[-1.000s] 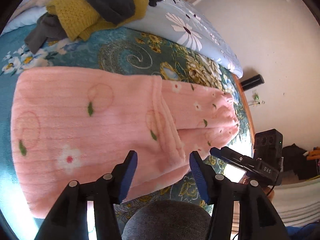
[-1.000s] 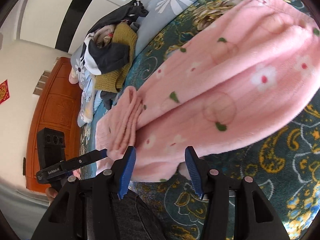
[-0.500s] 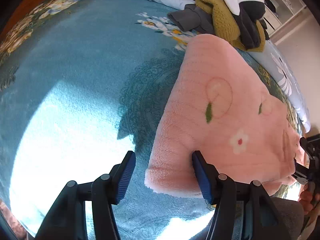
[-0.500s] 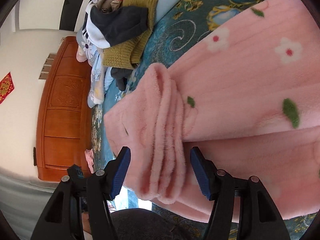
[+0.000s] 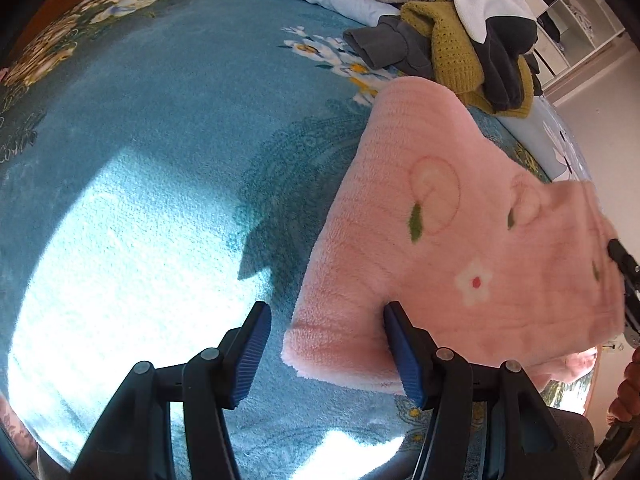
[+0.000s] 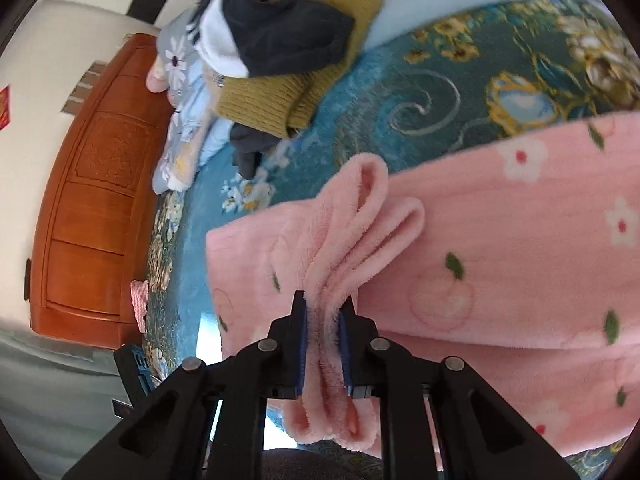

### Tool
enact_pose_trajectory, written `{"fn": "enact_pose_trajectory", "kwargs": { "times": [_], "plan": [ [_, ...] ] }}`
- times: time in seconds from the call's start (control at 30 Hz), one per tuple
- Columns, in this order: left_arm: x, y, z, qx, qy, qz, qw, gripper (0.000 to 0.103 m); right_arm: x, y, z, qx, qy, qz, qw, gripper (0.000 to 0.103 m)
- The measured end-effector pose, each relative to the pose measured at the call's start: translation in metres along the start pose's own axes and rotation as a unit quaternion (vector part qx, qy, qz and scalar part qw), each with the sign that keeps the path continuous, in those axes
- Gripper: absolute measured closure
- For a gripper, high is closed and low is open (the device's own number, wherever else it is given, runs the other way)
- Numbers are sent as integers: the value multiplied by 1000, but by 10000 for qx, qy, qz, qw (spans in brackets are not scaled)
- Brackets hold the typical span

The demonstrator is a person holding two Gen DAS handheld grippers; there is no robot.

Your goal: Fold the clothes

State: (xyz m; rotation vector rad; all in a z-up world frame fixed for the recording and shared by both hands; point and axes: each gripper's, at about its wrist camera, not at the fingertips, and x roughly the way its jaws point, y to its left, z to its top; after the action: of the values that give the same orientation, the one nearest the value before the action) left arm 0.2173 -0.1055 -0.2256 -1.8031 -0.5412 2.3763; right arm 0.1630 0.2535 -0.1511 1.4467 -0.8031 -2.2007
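A pink fleece garment (image 5: 460, 248) with flower and cherry prints lies spread on a teal floral bedspread (image 5: 160, 160). My left gripper (image 5: 328, 348) is open, its jaws either side of the garment's near corner, the right pad touching the fleece. My right gripper (image 6: 323, 344) is shut on a bunched fold of the same pink garment (image 6: 500, 264), several layers squeezed between its blue pads. The right gripper's tip shows at the far right edge of the left wrist view (image 5: 624, 264).
A pile of clothes, mustard knit (image 5: 448, 48), dark grey and white items, sits at the back of the bed and also shows in the right wrist view (image 6: 288, 92). A wooden headboard (image 6: 92, 200) stands at the left. A sunlit patch (image 5: 120, 260) covers the bedspread.
My right gripper closed on the bunched pink fold. My left gripper swung from the garment's middle to its near corner and now straddles it, still open.
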Motion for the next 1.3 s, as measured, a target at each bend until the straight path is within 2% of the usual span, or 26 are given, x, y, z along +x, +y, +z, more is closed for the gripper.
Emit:
{"fn": "enact_pose_trajectory", "kwargs": {
  "times": [0.07,0.13,0.23,0.3,0.53,0.7,0.83,0.9,0.93,0.97,1.03,1.07,1.1,1.13,1.23,1.3],
  "plan": [
    [-1,-1,0,23,-11,-105,9999,40,-28,18,-3,-624,-484,303,9964,91],
    [-1,-2,0,9,9,-191,9998,40,-36,13,-7,-791,-550,214,9951,91],
    [7,-2,-1,-71,142,-274,9995,40,-13,-38,-11,-114,-127,-397,9991,91],
    [7,-5,-3,-26,124,-198,9997,40,1,-66,-19,382,126,-549,9977,91],
    [3,-12,-3,-10,163,-309,9994,40,-16,-69,-24,305,-208,-339,9987,91],
    [2,-14,-7,-18,135,-258,9996,40,-4,-82,-27,419,59,-389,9983,90],
    [-5,-9,-7,6,75,-261,9996,40,-40,-84,-32,338,-315,-127,9989,80],
    [-7,-7,-8,-38,46,-291,9996,40,-79,-97,-39,361,-674,-180,9969,65],
    [-8,-7,-9,-77,33,-313,9995,40,-100,-108,-45,439,-869,-247,9949,62],
    [-9,-6,-10,-116,20,-336,9994,40,-123,-120,-53,551,-1075,-339,9921,55],
    [-10,-5,-12,-195,-5,-380,9991,40,-172,-154,-73,985,-1572,-593,9808,53],
    [-11,-5,-13,-234,-18,-402,9989,40,-195,-174,-82,1291,-1831,-662,9723,51],
    [-12,-5,-14,-273,-31,-425,9987,40,-216,-196,-92,1662,-2075,-672,9617,43],
    [-13,-4,-15,-313,-43,-447,9985,40,-232,-218,-105,2082,-2277,-651,9490,40],
    [-11,-8,-15,-332,-49,-363,9988,40,-250,-269,-134,3032,-2588,-303,9166,38],
    [-10,-13,-12,-317,-26,-318,9990,40,-245,-284,-137,3239,-2690,-50,9070,35]
  ]
}}
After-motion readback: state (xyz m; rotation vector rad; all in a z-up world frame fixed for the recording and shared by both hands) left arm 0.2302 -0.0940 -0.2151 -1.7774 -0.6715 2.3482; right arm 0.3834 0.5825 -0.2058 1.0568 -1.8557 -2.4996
